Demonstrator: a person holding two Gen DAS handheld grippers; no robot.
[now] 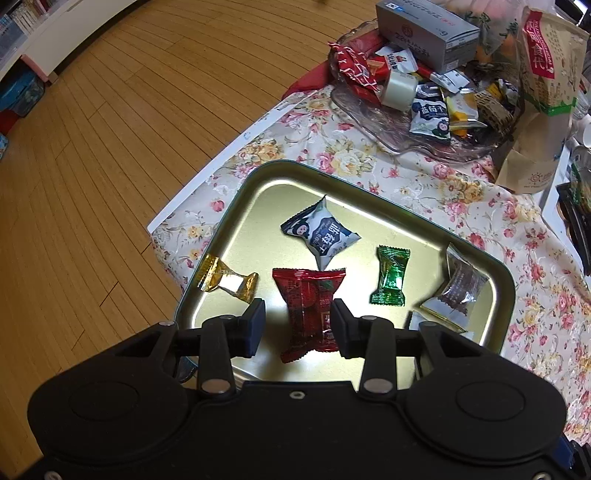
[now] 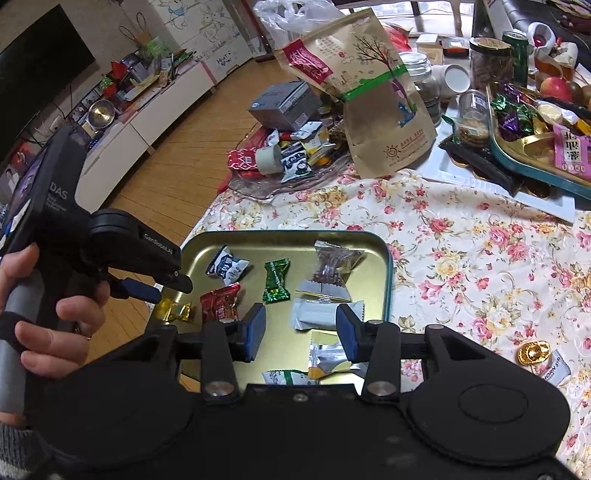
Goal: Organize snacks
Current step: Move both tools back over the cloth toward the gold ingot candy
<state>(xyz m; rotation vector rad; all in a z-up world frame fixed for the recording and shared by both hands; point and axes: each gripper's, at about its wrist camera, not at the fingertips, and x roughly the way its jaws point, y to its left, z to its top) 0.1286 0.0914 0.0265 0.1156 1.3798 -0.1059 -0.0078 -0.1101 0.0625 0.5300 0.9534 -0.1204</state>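
Note:
A gold tin tray (image 1: 369, 201) (image 2: 384, 266) lies on the floral cloth and holds several wrapped snacks. My left gripper (image 1: 298, 325) is open above the tray's near edge, its jaws either side of a red packet (image 1: 308, 306) (image 2: 219, 304) that lies on the tray. Around it lie a gold candy (image 1: 227, 282), a blue-white packet (image 1: 321, 232), a green candy (image 1: 391, 277) and a clear packet (image 1: 456, 288). My right gripper (image 2: 301, 330) is open and empty above a grey-white packet (image 2: 317, 314). The left gripper's body shows in the right wrist view (image 2: 110, 258).
A glass dish (image 1: 369, 107) piled with snacks, a tape roll (image 1: 399, 88) and a grey box (image 1: 424, 33) stands at the back. A brown paper bag (image 2: 369, 92) leans beside it. A second tray of sweets (image 2: 532, 122) is at the right. A gold ingot candy (image 2: 533, 352) lies on the cloth.

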